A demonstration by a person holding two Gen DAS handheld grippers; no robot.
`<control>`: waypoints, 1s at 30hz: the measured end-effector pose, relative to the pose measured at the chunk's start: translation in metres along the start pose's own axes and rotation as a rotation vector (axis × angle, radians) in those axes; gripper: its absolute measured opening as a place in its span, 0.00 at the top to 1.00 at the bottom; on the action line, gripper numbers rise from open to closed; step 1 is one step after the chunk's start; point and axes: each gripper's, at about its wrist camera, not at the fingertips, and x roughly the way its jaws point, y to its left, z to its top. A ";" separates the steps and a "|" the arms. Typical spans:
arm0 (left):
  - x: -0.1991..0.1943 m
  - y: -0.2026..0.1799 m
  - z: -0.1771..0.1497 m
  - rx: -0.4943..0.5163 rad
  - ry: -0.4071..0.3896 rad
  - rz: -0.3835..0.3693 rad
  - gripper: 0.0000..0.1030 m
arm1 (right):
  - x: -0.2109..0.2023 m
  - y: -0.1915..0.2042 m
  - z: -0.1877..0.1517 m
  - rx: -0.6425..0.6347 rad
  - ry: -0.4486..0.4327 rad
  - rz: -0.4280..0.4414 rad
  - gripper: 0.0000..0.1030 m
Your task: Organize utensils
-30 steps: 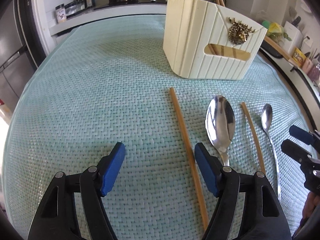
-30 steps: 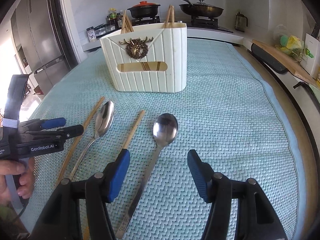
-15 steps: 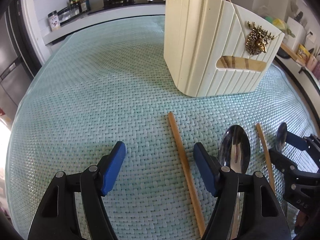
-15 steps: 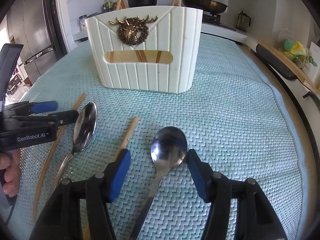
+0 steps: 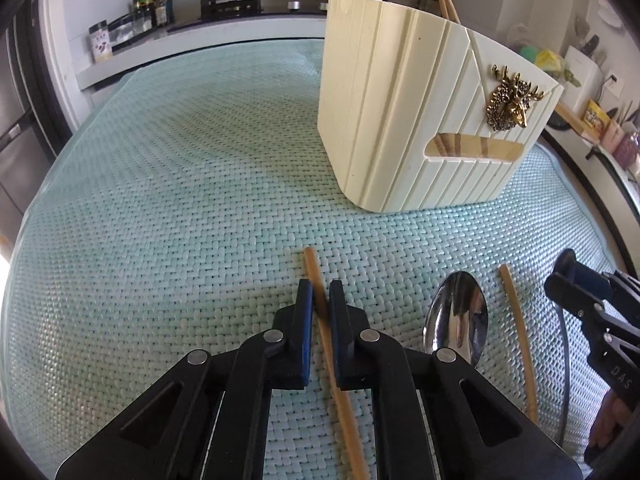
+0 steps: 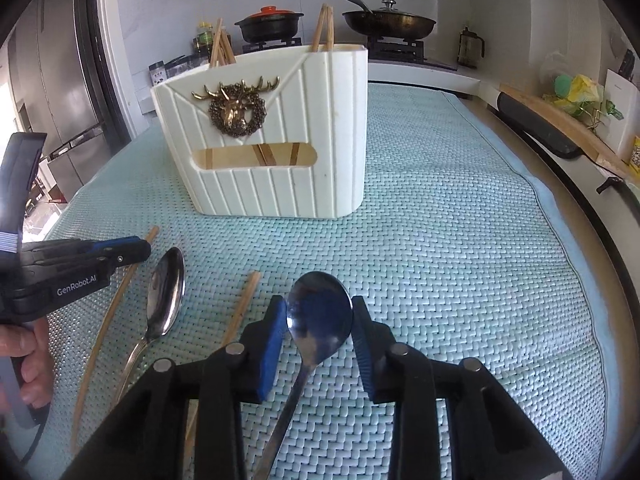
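Gripping a chopstick (image 5: 320, 312) on the woven mat (image 5: 168, 216), the left gripper (image 5: 320, 300) is clamped; the right gripper (image 6: 320, 320), just closing, pinches a spoon (image 6: 320, 312) before the holder (image 6: 280, 152).

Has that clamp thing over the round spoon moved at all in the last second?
Yes. The right gripper has slid forward toward the white utensil holder, its jaws just closing around the round spoon, which lies on the mat.

L gripper (image 5: 321, 304) clamped tight; R gripper (image 6: 320, 320) jaws just been closing, nrly pinched, both angled down.
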 end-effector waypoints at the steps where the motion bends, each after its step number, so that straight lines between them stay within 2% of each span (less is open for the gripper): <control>1: -0.002 0.003 0.000 -0.011 -0.004 -0.008 0.96 | -0.005 0.000 0.001 0.000 -0.013 0.006 0.77; 2: -0.005 0.005 0.000 -0.020 -0.013 -0.011 0.96 | -0.009 -0.001 0.001 -0.005 -0.022 0.008 0.93; 7: -0.033 0.006 -0.001 -0.032 -0.064 -0.027 0.96 | -0.027 -0.001 0.003 -0.028 -0.035 0.028 0.94; 12: -0.042 0.009 -0.005 -0.042 -0.081 -0.019 0.96 | -0.031 -0.018 -0.002 0.046 -0.015 0.000 0.94; 13: -0.042 0.010 -0.006 -0.045 -0.080 -0.016 0.96 | -0.030 -0.020 -0.005 0.061 -0.005 0.004 0.87; 14: -0.042 0.010 -0.008 -0.050 -0.078 -0.014 0.96 | -0.030 -0.019 -0.007 0.068 0.002 0.009 0.63; 15: -0.041 0.011 -0.008 -0.057 -0.077 -0.013 0.96 | -0.031 -0.017 -0.008 0.069 0.002 0.016 0.54; 16: -0.040 0.012 -0.009 -0.064 -0.075 -0.014 0.96 | -0.032 -0.013 -0.010 0.069 -0.003 0.026 0.41; 21: -0.045 0.010 -0.012 -0.060 -0.081 -0.015 0.96 | -0.010 0.022 -0.014 -0.006 0.046 -0.002 0.45; 23: -0.047 0.010 -0.013 -0.060 -0.083 -0.013 0.96 | 0.002 0.029 -0.013 -0.007 0.068 -0.002 0.55; 26: -0.048 0.014 -0.014 -0.071 -0.082 -0.016 0.96 | 0.013 0.038 -0.012 -0.026 0.080 0.002 0.59; 30: -0.050 0.021 -0.014 -0.085 -0.082 -0.022 0.96 | 0.006 0.027 -0.015 0.023 0.069 0.077 0.59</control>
